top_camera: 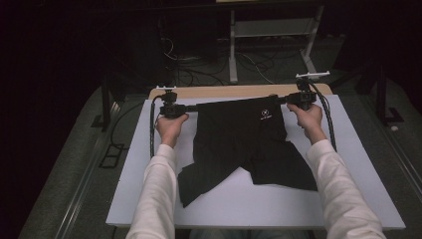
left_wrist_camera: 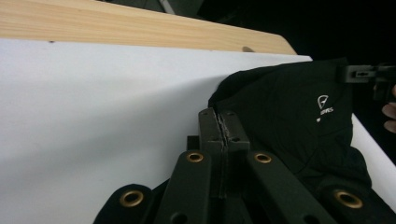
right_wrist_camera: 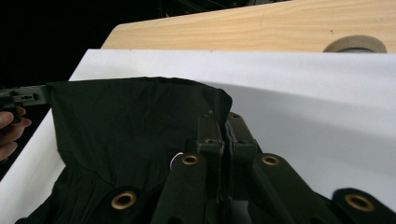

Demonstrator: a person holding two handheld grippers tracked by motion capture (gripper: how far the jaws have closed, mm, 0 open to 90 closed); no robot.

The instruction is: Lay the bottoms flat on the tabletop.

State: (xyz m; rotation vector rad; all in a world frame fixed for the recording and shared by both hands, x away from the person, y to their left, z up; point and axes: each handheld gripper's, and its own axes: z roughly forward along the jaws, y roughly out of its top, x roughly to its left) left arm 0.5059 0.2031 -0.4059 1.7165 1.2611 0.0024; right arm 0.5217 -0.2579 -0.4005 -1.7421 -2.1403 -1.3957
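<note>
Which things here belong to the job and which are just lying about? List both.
In the job: black shorts, left gripper, right gripper, both shut on the waistband; white board.
Lying about: tape roll, wooden table, floor cables, metal stand.

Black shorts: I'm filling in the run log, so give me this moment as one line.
left gripper: shut on black shorts waistband corner | right gripper: shut on opposite corner | shorts: stretched between, legs on white board

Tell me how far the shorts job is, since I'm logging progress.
Done: both top corners of the black shorts are pinched, by the left gripper and the right gripper, jaws shut on the cloth. In hand: the waistband is held taut between them. Left: the legs lie rumpled on the white board, unfolded.
</note>
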